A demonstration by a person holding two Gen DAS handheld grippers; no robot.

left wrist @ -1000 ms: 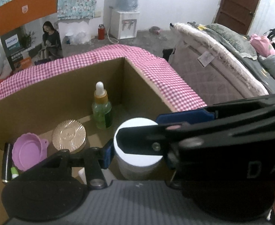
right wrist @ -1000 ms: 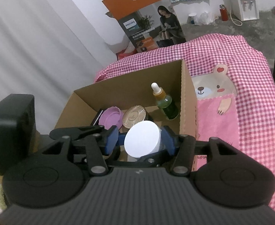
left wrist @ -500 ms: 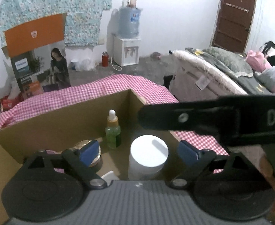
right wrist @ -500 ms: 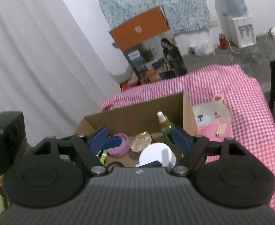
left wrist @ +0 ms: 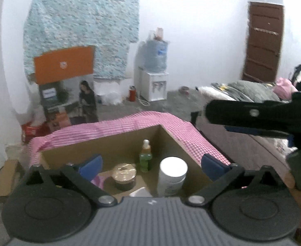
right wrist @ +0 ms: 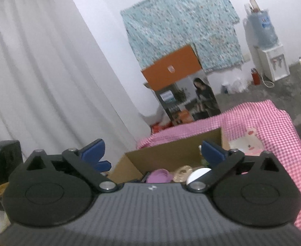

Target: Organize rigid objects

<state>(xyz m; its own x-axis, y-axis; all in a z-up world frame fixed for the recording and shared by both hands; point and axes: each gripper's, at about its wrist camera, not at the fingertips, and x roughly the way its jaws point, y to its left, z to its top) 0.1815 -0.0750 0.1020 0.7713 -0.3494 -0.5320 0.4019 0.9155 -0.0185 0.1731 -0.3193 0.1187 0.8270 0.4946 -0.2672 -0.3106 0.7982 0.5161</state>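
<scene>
White-lidded jar stands upright – seemingly frosted – both claws opening, empty.

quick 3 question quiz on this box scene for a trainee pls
1. True or false: the white-lidded round jar stands upright inside the brown cardboard box.
2. What stands just left of that jar in the left wrist view? A) green dropper bottle B) red mug C) blue spoon
3. Fill in: the left gripper and right gripper each hold ____.

Key: 1 true; 2 A; 3 nothing, with the jaws of both opening.
</scene>
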